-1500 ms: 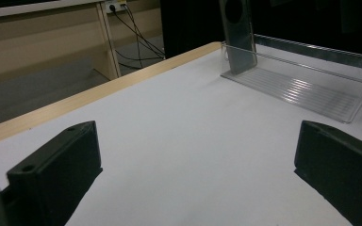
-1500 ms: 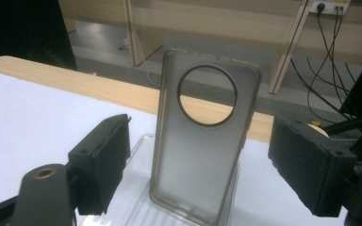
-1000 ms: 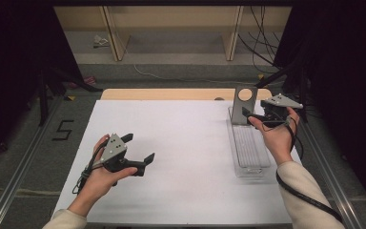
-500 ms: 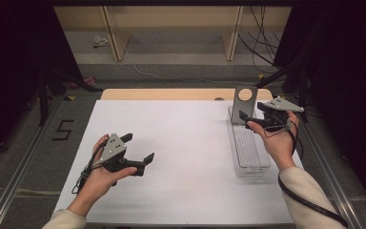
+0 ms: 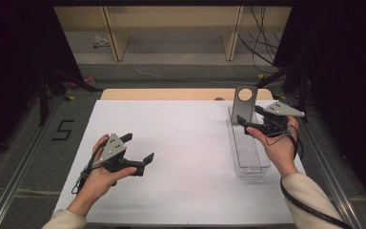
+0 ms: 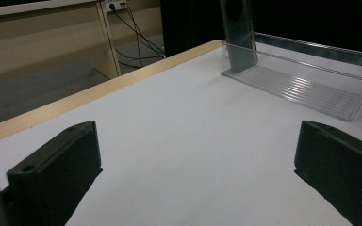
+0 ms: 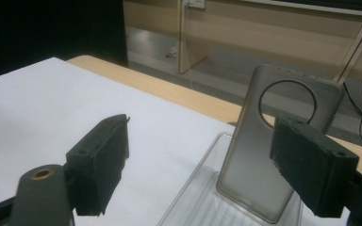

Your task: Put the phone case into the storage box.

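White table [image 5: 186, 143], wood strip along the far edge. A clear plastic tray [image 5: 250, 152] lies lengthwise near the right side. A grey phone case [image 5: 244, 102] with a round cutout near its top stands upright in the tray's far end, leaning back against the end wall.

Right gripper [image 5: 248, 126] held in the right hand [image 5: 279, 145] over the tray, just short of the case. Jaws spread wide, nothing between them. In the right gripper view the case [image 7: 275, 150] stands just ahead, toward the right-hand jaw, which overlaps its edge in the picture; contact cannot be told. The tray floor [image 7: 202, 202] shows below the jaws.

Left gripper [image 5: 140, 152] held in the left hand [image 5: 102, 174] low over the left half of the table, well apart from the tray. Jaws spread wide, holding nothing, with bare white table [image 6: 193, 141] between them in the left gripper view. That view also takes in the tray [image 6: 306, 89] and the case [image 6: 238, 33] standing at its end, far off to the upper right.

Cable trails from each gripper back along the forearm.
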A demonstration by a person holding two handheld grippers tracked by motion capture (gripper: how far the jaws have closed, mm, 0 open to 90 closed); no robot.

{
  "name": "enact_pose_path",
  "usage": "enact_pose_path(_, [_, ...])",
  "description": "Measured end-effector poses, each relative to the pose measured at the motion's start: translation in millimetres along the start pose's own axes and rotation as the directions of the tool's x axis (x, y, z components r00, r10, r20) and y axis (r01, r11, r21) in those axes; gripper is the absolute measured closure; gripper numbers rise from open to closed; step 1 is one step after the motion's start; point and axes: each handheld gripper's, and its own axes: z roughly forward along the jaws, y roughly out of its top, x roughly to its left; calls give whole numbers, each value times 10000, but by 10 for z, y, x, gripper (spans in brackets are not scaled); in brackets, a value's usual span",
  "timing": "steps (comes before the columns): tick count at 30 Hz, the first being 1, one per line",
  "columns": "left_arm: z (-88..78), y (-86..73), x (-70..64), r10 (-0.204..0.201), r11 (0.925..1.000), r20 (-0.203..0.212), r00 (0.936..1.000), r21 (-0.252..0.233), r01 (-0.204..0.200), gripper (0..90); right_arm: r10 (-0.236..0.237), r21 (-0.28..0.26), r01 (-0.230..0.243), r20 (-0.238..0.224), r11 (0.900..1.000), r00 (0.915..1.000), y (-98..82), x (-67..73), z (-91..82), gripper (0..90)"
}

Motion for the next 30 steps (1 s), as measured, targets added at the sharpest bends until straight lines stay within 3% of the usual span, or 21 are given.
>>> enact_pose_path(30, [-5,2,-24,42,10000,87,10000,16,-42,6,-231,-105,222,-953,9997,9952,-159,176,-265,211])
